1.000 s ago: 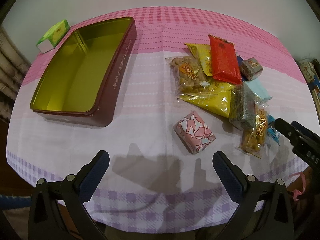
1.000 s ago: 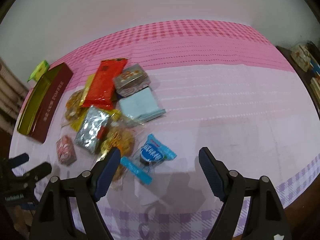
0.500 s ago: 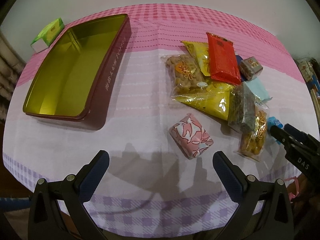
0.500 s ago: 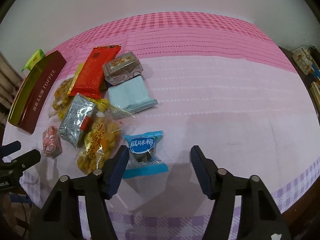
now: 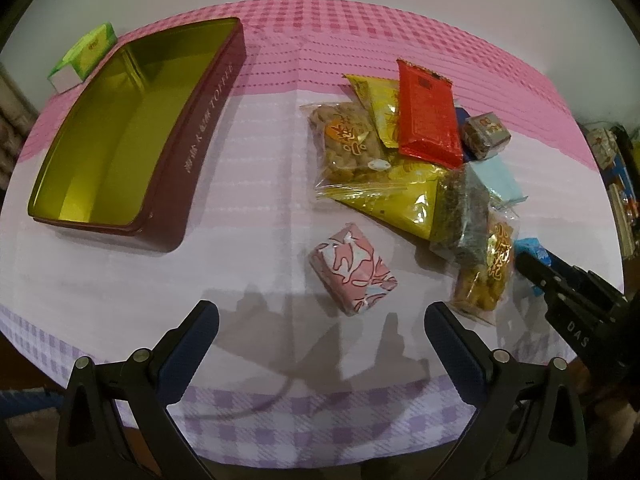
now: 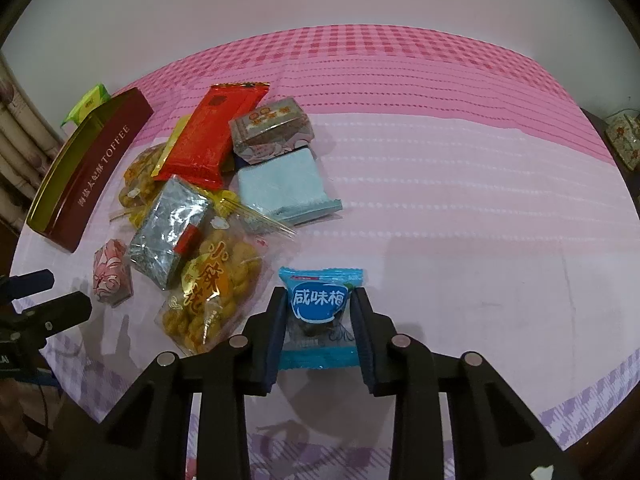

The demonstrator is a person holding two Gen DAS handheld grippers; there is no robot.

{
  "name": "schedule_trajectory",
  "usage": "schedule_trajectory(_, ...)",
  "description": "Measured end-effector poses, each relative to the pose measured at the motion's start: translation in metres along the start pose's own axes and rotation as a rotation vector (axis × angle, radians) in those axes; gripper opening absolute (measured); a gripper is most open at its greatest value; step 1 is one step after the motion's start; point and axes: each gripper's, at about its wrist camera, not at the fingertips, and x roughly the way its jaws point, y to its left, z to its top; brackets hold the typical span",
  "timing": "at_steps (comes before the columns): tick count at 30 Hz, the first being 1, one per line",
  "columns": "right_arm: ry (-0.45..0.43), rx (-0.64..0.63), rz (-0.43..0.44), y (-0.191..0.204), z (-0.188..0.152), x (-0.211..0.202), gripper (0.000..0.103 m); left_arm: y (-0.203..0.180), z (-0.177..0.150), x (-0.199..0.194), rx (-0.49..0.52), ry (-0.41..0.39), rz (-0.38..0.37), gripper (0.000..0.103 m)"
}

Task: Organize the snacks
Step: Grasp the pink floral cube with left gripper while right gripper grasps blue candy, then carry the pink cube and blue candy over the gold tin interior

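Observation:
A small blue plum-candy packet (image 6: 319, 312) lies near the table's front edge between the pads of my right gripper (image 6: 319, 295). The jaws are closing, and both pads press its sides. The other snacks lie heaped to its left: a red packet (image 6: 208, 140), a silver packet (image 6: 168, 228), a clear bag of fried twists (image 6: 216, 292) and a pale blue packet (image 6: 280, 188). My left gripper (image 5: 322, 312) hangs open above the cloth, just short of a pink patterned packet (image 5: 352, 268). The open maroon toffee tin (image 5: 192, 120) stands empty at the left.
A green box (image 5: 86, 54) sits behind the tin at the far left corner. A small grey printed box (image 6: 272, 128) rests at the back of the heap. The pink and lilac checked cloth (image 6: 460, 184) is bare on the right. Cluttered shelves (image 5: 616, 184) border the right edge.
My right gripper has slid forward over the blue packet and its jaws have narrowed from wide open onto the packet's sides. The left gripper has stayed open and barely shifted.

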Motion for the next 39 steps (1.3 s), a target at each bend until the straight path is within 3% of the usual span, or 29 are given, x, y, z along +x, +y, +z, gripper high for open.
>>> schedule_trajectory(7, -0.002, 0.007, 0.005, -0.003, -0.001, -0.001, 0.029, 0.0, 0.013, 0.013, -0.076, 0.072, -0.022, 0.078)
schedule_trajectory(17, -0.002, 0.003, 0.007, -0.004, -0.001, -0.001, 0.029, -0.009, 0.041, 0.024, -0.137, 0.111, -0.033, 0.077)
schedule_trajectory(26, 0.001, 0.007, 0.012, -0.003, -0.001, -0.001, 0.03, -0.009, 0.056, 0.045, -0.194, 0.193, -0.019, 0.055)
schedule_trajectory(31, 0.002, 0.008, 0.014, -0.003, -0.001, 0.0, 0.03, -0.007, 0.059, 0.047, -0.203, 0.195, -0.029, 0.041)
schedule_trajectory(39, 0.003, 0.01, 0.015, -0.003, -0.001, 0.0, 0.03, -0.005, 0.056, 0.044, -0.173, 0.186, -0.055, 0.037)
